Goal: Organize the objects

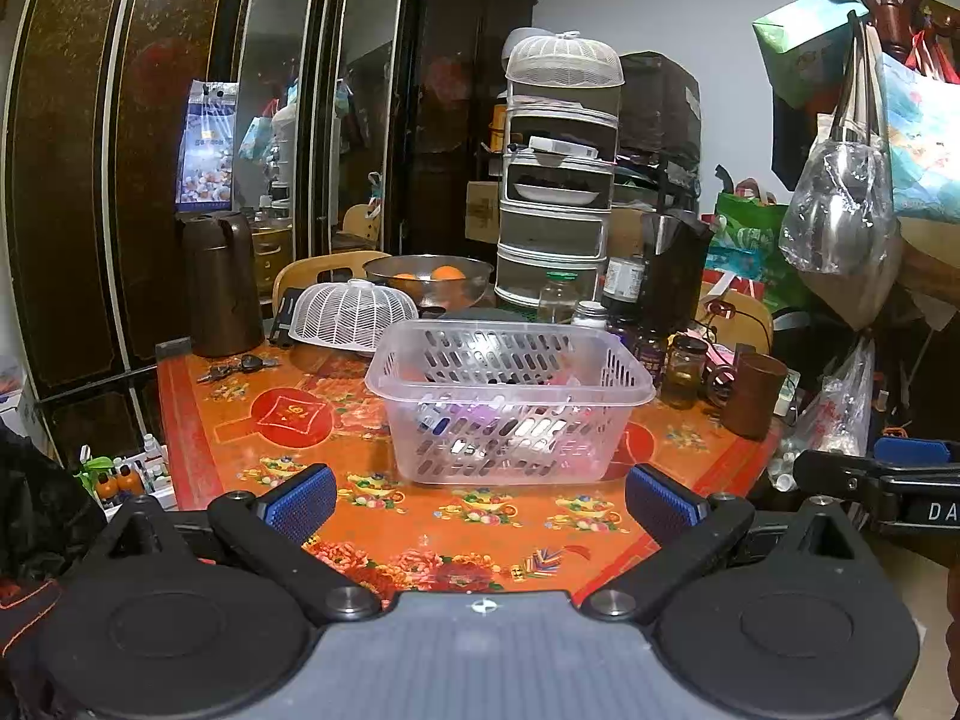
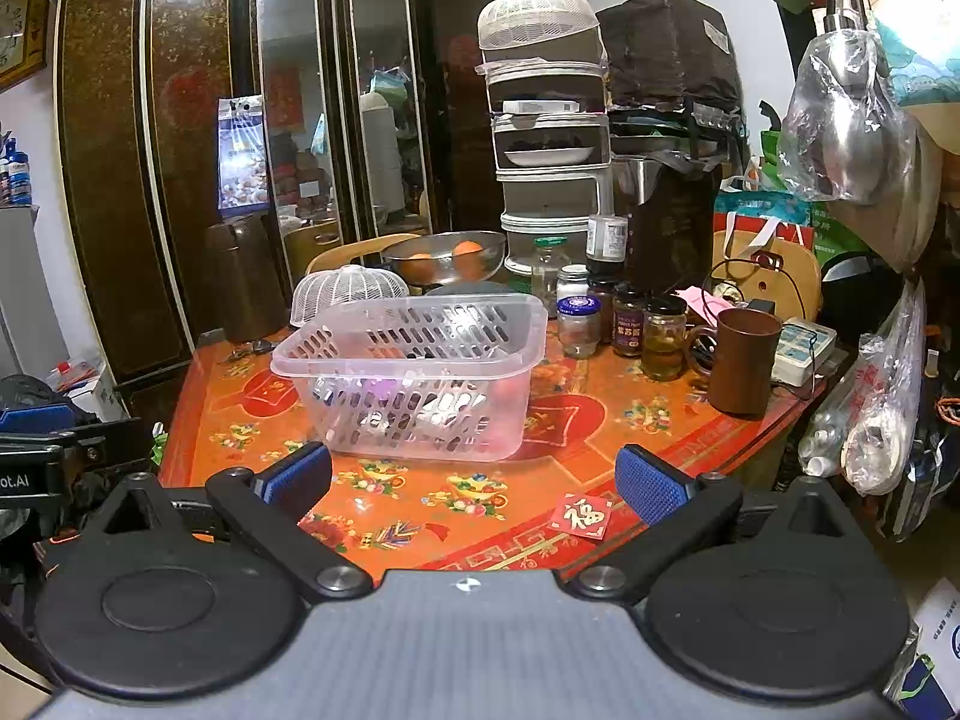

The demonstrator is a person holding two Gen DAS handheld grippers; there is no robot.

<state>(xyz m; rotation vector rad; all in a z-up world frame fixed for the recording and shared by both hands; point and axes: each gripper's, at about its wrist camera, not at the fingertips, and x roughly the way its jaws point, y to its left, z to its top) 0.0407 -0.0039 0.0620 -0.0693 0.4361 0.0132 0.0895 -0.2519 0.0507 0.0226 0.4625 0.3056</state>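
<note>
Both grippers (image 1: 480,501) (image 2: 474,483) wide open, near table edge (image 2: 690,450), basket (image 2: 414,372) ahead.

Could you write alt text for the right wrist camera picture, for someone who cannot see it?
A clear slotted plastic basket holding small items sits on an orange patterned table, beyond the open right gripper. Jars and a brown mug stand to its right, a white mesh cover behind it.

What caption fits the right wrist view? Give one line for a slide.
Right gripper open above the tablecloth, facing a clear slotted basket holding small items.
</note>
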